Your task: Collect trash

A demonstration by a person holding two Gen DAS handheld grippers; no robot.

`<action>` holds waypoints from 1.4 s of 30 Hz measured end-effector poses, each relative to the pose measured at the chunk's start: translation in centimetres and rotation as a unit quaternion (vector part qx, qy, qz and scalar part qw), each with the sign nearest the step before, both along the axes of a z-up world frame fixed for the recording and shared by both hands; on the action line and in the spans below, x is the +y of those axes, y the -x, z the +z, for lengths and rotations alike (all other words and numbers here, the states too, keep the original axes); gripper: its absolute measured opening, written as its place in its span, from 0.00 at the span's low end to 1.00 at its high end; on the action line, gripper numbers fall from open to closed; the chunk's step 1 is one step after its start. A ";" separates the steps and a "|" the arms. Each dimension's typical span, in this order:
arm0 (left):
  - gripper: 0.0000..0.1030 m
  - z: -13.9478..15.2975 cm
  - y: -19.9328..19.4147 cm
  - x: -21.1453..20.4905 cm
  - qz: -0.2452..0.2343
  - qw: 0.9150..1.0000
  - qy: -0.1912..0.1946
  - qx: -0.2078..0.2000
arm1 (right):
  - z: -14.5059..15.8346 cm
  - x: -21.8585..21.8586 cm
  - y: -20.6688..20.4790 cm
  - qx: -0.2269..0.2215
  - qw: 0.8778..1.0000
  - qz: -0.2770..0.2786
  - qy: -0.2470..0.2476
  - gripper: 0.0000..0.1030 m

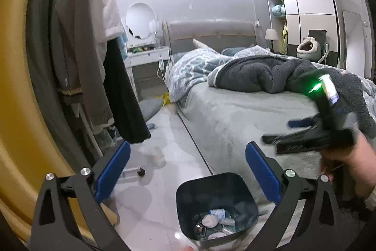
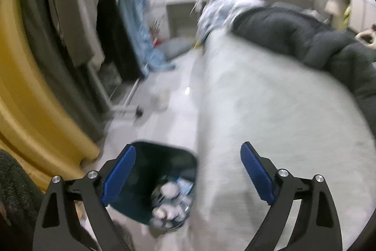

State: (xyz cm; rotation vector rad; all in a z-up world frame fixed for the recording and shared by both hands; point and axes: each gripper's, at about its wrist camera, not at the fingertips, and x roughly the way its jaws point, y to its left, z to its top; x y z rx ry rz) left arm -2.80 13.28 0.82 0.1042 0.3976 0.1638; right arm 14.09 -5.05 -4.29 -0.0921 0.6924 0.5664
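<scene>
Hovering over the bin w/ both grippers, nothing held. Left gripper fingers spread wide, empty; right gripper same, fingers released w/ nothing between them. Right one also shows in the left view, up by the bed edge, w/ a hand on it.

Trash: bin sits on the floor tight against the bed, already holding crumpled tissues/wrappers. More prob. left on the floor: pale crumpled lump near the hanging clothes, plus a small dark bit on a clear thing – can't tell what it is.

Risks (judgement):
- right view is badly motion-blurred, so aiming for the next pickup from it is poor; could miss or grab blanket/clothes instead.
- floor trash lies right below the hanging clothes; fingers going in low could snag a sleeve or hem.
- bin is light-looking and wedged by the bed; a knock from either gripper could tip it and spill the contents.
- pale lump on a pale glossy floor = low contrast, easy to overlook.
- clear item could slip between smooth fingers.

Surface/room: bedroom, glossy light tile floor w/ reflections, grey sheet on bed, dark fleece blanket + patterned duvet bunched up top. Yellow curved thing at left, wardrobe far right, white vanity bench w/ round mirror behind. Ceiling lights bright.
</scene>
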 end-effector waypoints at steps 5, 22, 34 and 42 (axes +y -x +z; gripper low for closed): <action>0.97 0.7 0.7 -1.0 0.000 1.000 0.004 -0.016 | 3.4 -5.5 2.9 -0.077 0.996 -0.030 -0.023 0.97; 0.97 0.9 0.4 -6.5 -0.018 0.999 0.013 -0.026 | 6.3 -20.0 11.1 -0.143 0.981 -0.122 -0.048 0.97; 0.97 0.1 -0.7 -8.5 -0.031 0.999 0.023 -0.011 | 5.7 -22.9 12.0 -0.137 0.983 -0.111 -0.060 0.97; 0.97 -0.2 -1.0 -8.7 -0.028 0.999 0.025 -0.002 | 5.8 -22.6 12.1 -0.137 0.984 -0.100 -0.057 0.97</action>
